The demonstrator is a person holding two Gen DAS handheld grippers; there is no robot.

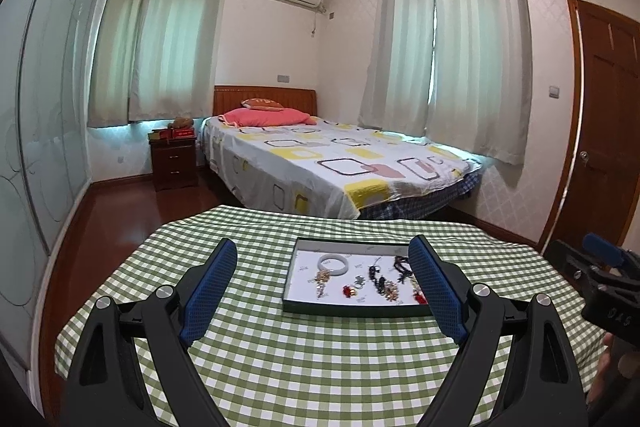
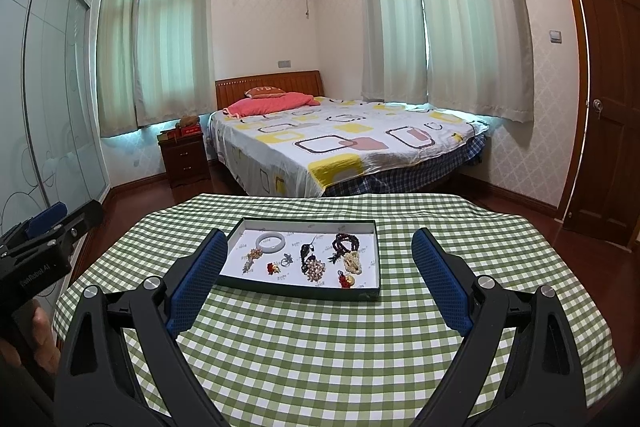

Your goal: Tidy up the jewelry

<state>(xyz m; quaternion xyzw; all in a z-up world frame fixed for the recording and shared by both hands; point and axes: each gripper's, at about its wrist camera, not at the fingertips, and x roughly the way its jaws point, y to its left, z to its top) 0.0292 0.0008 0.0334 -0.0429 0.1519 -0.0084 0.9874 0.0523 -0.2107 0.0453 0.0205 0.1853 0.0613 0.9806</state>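
A dark green tray (image 1: 352,310) with a white floor lies on the checked table; it also shows in the right wrist view (image 2: 296,291). In it lie a white jade bangle (image 2: 271,241), a dark bead bracelet (image 2: 345,243), a pearl cluster (image 2: 315,270), a silver ring (image 2: 286,259), red pieces (image 2: 273,268) and a cream bracelet (image 2: 353,262). The bangle also shows in the left wrist view (image 1: 334,261). My left gripper (image 1: 322,259) is open and empty, above the table short of the tray. My right gripper (image 2: 320,247) is open and empty, also short of the tray.
The table wears a green and white checked cloth (image 2: 320,347). Beyond it stands a bed (image 2: 340,143) with a nightstand (image 2: 186,157) on its left. A glass wardrobe (image 1: 40,107) lines the left wall and a wooden door (image 2: 604,87) is on the right.
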